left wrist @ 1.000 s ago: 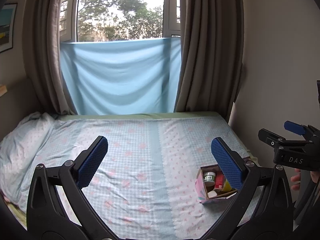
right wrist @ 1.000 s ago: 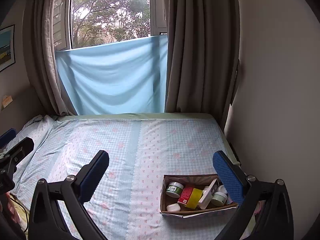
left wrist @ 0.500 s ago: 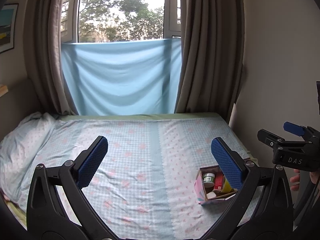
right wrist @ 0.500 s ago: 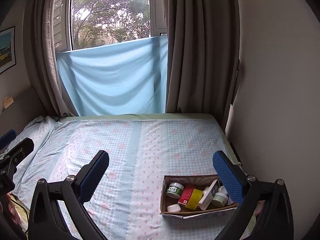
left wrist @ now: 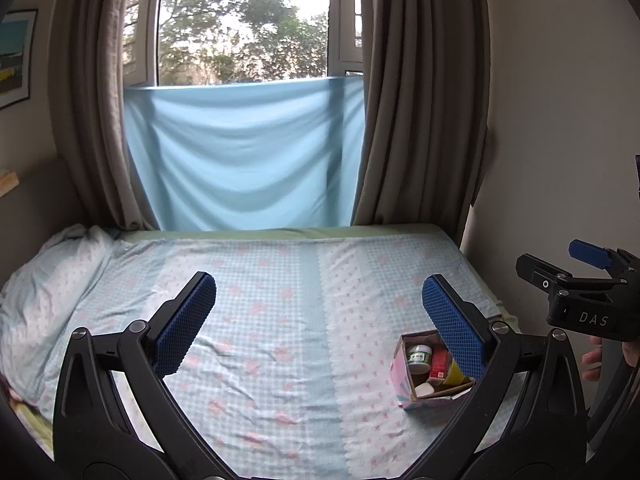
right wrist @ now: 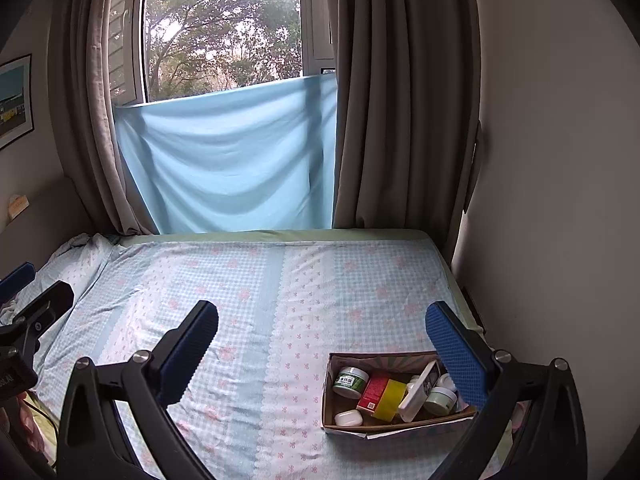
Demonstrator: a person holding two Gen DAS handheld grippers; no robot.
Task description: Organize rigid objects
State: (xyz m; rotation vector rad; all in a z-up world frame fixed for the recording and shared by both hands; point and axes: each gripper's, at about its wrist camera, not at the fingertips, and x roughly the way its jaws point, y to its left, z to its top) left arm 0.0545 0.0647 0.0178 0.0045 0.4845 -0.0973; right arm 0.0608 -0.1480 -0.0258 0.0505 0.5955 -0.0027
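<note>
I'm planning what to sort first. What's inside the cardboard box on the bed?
The cardboard box holds a green-lidded jar, red packet, yellow roll, white case, pale jar and small white container. The right gripper's finger hides its right corner.

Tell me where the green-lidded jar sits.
Right wrist view: the green-lidded jar sits in the cardboard box, at its far-left corner beside the red carton.

Lit softly by daylight from the window [left wrist: 244, 20], overexposed at top; dim room corners, strong fisheye bending, dark vignette, mild blur.
</note>
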